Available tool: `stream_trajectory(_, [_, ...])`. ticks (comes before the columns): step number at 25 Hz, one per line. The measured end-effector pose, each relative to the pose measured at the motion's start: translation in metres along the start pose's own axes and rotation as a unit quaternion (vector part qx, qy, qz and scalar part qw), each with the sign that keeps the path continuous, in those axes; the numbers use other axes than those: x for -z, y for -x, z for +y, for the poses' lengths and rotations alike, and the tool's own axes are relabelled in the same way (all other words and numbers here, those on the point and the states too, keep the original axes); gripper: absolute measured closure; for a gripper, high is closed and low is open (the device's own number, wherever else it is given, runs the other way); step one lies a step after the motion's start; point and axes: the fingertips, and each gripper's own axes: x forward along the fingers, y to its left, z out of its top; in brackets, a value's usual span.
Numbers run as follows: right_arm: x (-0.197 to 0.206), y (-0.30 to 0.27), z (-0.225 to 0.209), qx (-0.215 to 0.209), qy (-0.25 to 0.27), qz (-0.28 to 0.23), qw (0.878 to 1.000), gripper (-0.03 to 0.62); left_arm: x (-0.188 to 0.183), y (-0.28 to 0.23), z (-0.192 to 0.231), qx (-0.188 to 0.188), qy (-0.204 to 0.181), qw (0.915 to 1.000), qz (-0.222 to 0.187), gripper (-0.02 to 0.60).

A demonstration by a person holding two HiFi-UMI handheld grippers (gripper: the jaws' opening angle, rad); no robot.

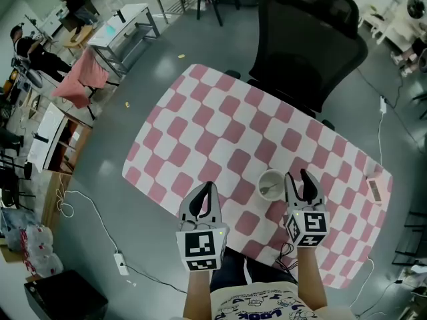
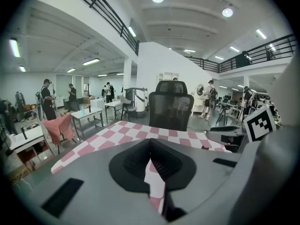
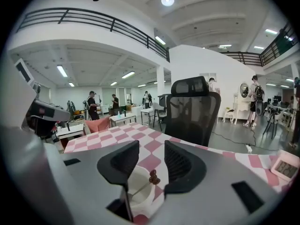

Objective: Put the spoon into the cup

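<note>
A white cup (image 1: 271, 184) stands on the pink-and-white checked table (image 1: 220, 125), near its front edge. The spoon (image 1: 268, 191) lies inside the cup, and its decorated handle end (image 3: 153, 176) leans over the rim. My right gripper (image 1: 297, 177) hovers just right of the cup, open with nothing between its fingers. In the right gripper view the cup (image 3: 138, 189) sits below the parted jaws of the right gripper (image 3: 151, 156). My left gripper (image 1: 208, 189) hangs over the front edge, left of the cup. The left gripper (image 2: 150, 144) is shut, pads meeting at the tip, holding nothing.
A black office chair (image 1: 307, 39) stands at the table's far side. A small pink display device (image 1: 375, 189) lies by the right edge. On the floor to the left are a cable and a power strip (image 1: 120, 264). Desks and people fill the far left.
</note>
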Motion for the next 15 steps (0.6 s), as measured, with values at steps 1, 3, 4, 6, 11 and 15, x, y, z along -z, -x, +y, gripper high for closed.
stream_trajectory(1, [-0.007, 0.005, 0.000, 0.001, -0.001, -0.008, 1.000, 0.416, -0.004, 0.003, 0.000, -0.001, -0.001, 1.0000, -0.005, 0.568])
stream_trajectory(3, [-0.020, 0.014, 0.002, 0.004, 0.000, -0.025, 1.000, 0.439, -0.013, 0.009, 0.000, -0.002, -0.003, 0.9999, -0.016, 0.568])
stream_trajectory(4, [-0.027, 0.018, 0.002, 0.007, 0.002, -0.033, 0.999, 0.451, -0.017, 0.013, -0.001, -0.003, -0.003, 0.9998, -0.022, 0.568])
stream_trajectory(6, [-0.040, 0.028, 0.003, 0.012, 0.002, -0.050, 0.999, 0.479, -0.027, 0.019, -0.001, -0.003, -0.006, 0.9994, -0.034, 0.568])
stream_trajectory(11, [-0.066, 0.049, 0.007, 0.011, 0.004, -0.079, 0.997, 0.506, -0.048, 0.038, -0.003, -0.004, -0.013, 0.9980, -0.061, 0.568])
stream_trajectory(15, [-0.081, 0.067, 0.010, 0.014, 0.005, -0.095, 0.995, 0.517, -0.062, 0.054, -0.005, -0.007, -0.013, 0.9966, -0.081, 0.568])
